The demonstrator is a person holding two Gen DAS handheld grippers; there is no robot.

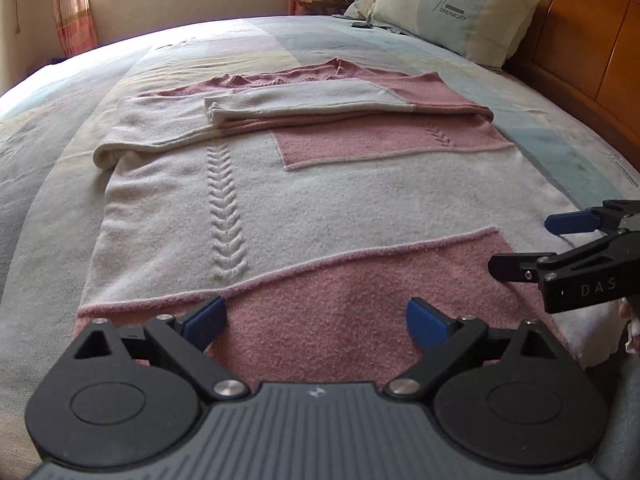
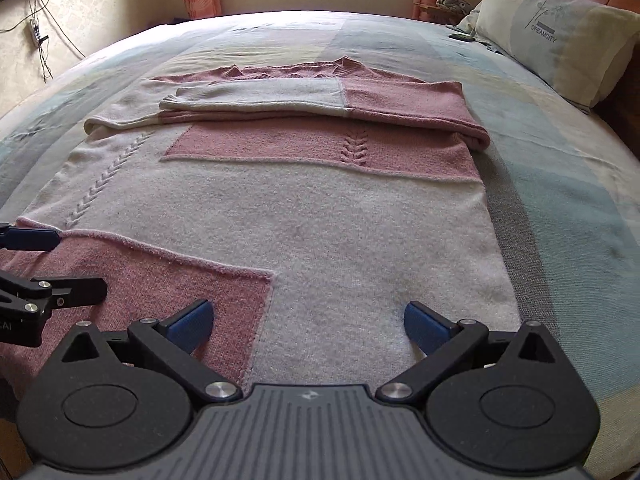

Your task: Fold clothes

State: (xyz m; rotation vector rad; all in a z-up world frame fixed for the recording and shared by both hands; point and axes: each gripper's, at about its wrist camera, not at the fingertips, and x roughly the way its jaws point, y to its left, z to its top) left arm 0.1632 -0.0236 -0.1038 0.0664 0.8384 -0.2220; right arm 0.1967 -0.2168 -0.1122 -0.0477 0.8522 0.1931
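Left tool (image 1: 316,318) with fingers spread wide over the pink hem, nothing between them, pink-and-cream sweater (image 1: 304,200) lying flat on the bed (image 1: 48,184), sleeves folded across its chest, right tool (image 2: 306,322) likewise spread, empty, over the hem's cream part.

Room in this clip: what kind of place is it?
Most likely a home bedroom. A sweater lies on a made bed with a pillow against a wooden headboard, and curtains hang at a window.
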